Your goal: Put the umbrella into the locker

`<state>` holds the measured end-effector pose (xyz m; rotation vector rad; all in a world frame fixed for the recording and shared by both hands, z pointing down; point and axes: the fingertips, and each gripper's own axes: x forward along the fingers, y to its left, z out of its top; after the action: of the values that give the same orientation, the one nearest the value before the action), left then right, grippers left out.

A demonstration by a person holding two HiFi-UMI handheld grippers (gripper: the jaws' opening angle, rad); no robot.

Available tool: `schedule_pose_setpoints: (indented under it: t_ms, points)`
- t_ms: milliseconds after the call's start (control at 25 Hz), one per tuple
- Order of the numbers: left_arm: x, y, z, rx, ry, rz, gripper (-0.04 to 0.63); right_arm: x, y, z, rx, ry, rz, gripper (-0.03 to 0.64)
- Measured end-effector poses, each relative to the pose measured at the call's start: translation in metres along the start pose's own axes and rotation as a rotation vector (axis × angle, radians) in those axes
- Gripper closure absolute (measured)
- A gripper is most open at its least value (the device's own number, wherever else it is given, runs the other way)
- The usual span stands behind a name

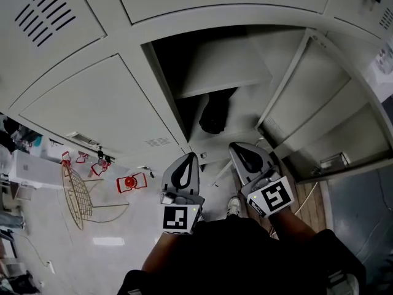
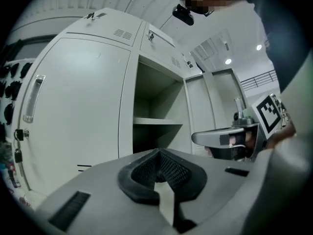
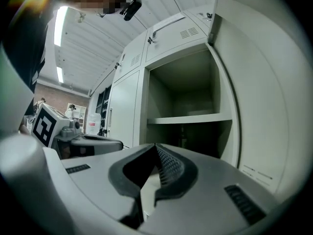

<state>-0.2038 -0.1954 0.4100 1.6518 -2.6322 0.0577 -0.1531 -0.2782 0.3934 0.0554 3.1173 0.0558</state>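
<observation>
The umbrella (image 1: pixel 212 114) is a dark bundle that stands inside the open locker (image 1: pixel 184 103), in the lower compartment under its shelf (image 1: pixel 222 82). In the right gripper view it shows only as a dim dark shape (image 3: pixel 183 137) below the shelf. My left gripper (image 1: pixel 188 158) (image 2: pixel 157 153) is in front of the locker's opening, shut with nothing between its pads. My right gripper (image 1: pixel 237 147) (image 3: pixel 155 148) is beside it on the right, also shut and empty. Both point level at the locker, apart from the umbrella.
The locker's door (image 1: pixel 319 103) stands swung open on the right. Closed locker doors (image 1: pixel 98 106) lie to the left and above. On the floor at left are a wire frame (image 1: pixel 77 195), red items (image 1: pixel 131 182) and a white box (image 1: pixel 27 169). The person's shoe (image 1: pixel 233 206) is below the grippers.
</observation>
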Motion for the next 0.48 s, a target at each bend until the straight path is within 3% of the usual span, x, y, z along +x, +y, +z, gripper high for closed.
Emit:
schedule_pose_setpoints:
  t_ms: [480]
  points:
    - [-0.004, 0.004, 0.003, -0.013, -0.009, -0.033, 0.595, 0.006, 0.013, -0.004, -0.026, 0.005, 0.014, 0.618]
